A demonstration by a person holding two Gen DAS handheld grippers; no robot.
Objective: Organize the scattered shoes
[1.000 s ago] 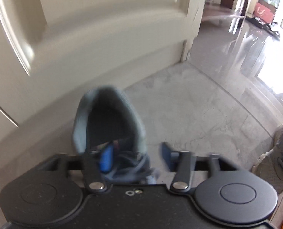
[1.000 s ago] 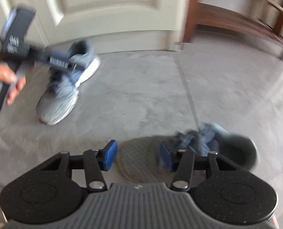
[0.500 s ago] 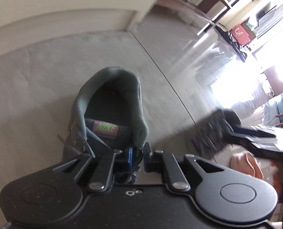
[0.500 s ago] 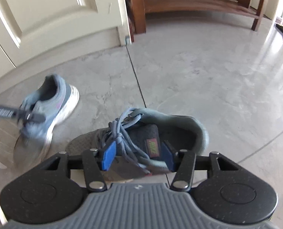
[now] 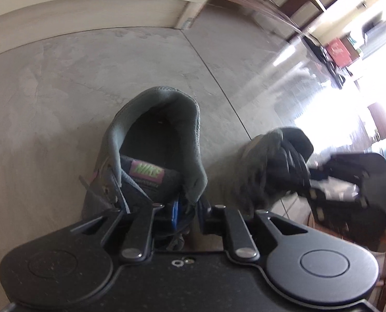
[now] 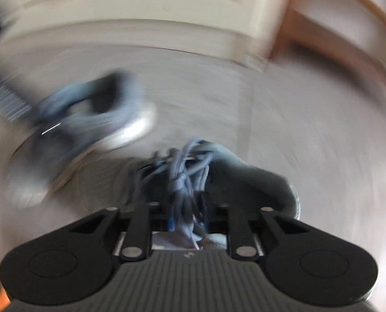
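- the left gripper is seen with its jaws easing apart from a near-closed pinch; the collar edge of the first grey sneaker sits between the pads beside the tongue, and it appears to be held there.
- that sneaker lies just short of the pale door, heel opening facing the door, on the grey floor.
- it is judged that the pinch should be kept firm on the collar, since a loosening bite lets the shoe swing or drop.
- the right gripper is closing, with the bundled laces of the second grey sneaker caught between its jaws.
- laces are soft and may slip; the tongue is best taken in with them.
- the two shoes lie near each other; they are best set side by side, toes matched.
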